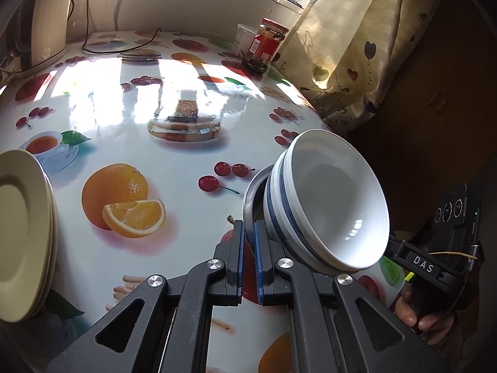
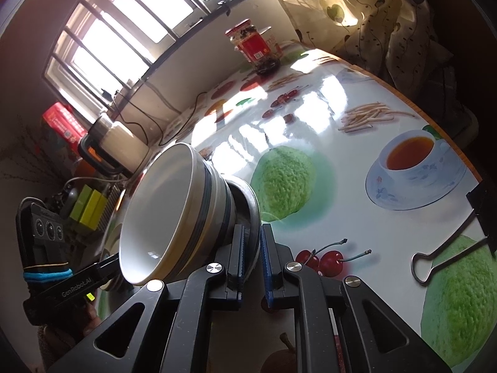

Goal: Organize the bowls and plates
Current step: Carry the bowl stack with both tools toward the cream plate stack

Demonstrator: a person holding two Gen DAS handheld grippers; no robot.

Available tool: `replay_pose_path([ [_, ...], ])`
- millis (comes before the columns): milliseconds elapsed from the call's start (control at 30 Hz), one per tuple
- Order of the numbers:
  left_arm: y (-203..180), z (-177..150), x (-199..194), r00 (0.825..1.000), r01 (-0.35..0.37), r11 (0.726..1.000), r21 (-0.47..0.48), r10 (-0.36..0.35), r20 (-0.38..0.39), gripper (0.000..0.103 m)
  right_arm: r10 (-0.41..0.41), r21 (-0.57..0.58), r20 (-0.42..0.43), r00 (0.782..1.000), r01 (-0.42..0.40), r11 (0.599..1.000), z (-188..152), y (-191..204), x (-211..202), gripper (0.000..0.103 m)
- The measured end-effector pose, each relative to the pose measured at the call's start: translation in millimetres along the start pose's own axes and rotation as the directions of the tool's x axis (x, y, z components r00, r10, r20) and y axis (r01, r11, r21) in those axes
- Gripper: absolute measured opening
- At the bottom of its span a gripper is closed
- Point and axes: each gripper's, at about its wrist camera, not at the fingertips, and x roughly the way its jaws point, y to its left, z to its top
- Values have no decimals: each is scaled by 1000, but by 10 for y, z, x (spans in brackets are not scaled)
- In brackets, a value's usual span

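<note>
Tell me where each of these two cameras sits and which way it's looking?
Left wrist view: on the left gripper, looking down its fingers over the fruit-print table; its pads clamp the metal bowl. The other gripper and a hand show.
Right wrist view: on the right gripper, facing the window, clamping the metal bowl's other side.
Shared: the white bowls stacked in the metal one, and the red jar.

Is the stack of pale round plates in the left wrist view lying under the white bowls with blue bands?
No, the stack of pale round plates sits at the left edge, apart from the white bowls with blue bands on the right.
</note>
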Motion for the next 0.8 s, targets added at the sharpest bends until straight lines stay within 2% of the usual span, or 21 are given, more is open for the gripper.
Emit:
replay_pose_path([
  [33, 14, -3, 20, 1000, -1, 1000, -7, 1, -6, 15, 2, -2, 0, 1000, -2, 1000, 0, -3, -1, 12],
  [300, 41, 21, 55, 1000, 22, 1000, -18, -22, -8, 15, 5, -2, 2, 1000, -5, 1000, -13, -34, -1, 12],
  [500, 90, 25, 67, 998, 64, 997, -44, -64, -8, 12, 14, 4, 2, 1000, -14, 1000, -7, -47, -3, 12],
  [533, 81, 24, 68, 997, 71, 997, -42, -71, -7, 9, 14, 5, 1, 1000, -14, 1000, -6, -48, -2, 12],
  [633, 50, 20, 59, 998, 58, 998, -32, -58, 0, 8, 15, 7, 1, 1000, -15, 1000, -6, -44, -3, 12],
  [800, 97, 10, 59, 996, 86, 995, -60, -85, 3, 8, 16, 8, 3, 1000, -16, 1000, -9, -48, -5, 12],
])
